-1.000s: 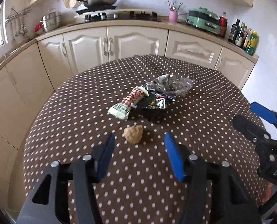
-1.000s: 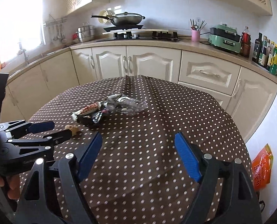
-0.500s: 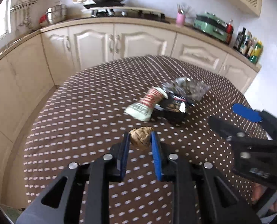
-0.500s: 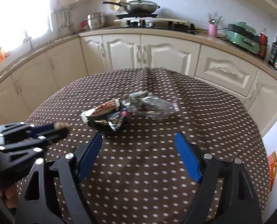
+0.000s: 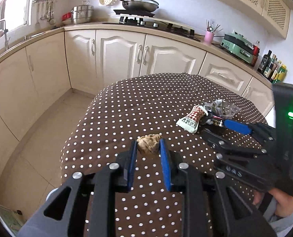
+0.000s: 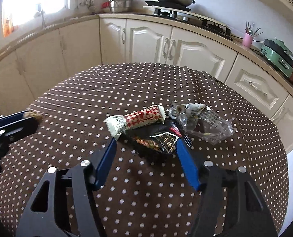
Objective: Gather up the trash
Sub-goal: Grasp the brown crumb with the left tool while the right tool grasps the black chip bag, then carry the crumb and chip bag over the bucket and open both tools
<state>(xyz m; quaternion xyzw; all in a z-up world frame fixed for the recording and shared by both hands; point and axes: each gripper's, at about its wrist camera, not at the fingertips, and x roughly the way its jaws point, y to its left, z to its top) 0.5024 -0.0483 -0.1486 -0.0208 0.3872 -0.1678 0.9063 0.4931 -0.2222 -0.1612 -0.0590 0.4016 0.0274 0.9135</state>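
Note:
My left gripper is shut on a crumpled brown wad and holds it above the table's left part; the wad also shows in the right wrist view. My right gripper is open, its blue fingers on either side of a black snack wrapper. A white and red wrapper lies just behind it, and a crumpled clear wrapper lies to the right. The same pile shows in the left wrist view.
The round table wears a brown cloth with white dots. Cream cabinets and a counter with a stove and pan curve behind it. Tiled floor lies left of the table.
My left gripper closed on the brown wad and lifted it, swinging left. My right gripper moved forward to the wrapper pile, and its fingers now flank the black wrapper.

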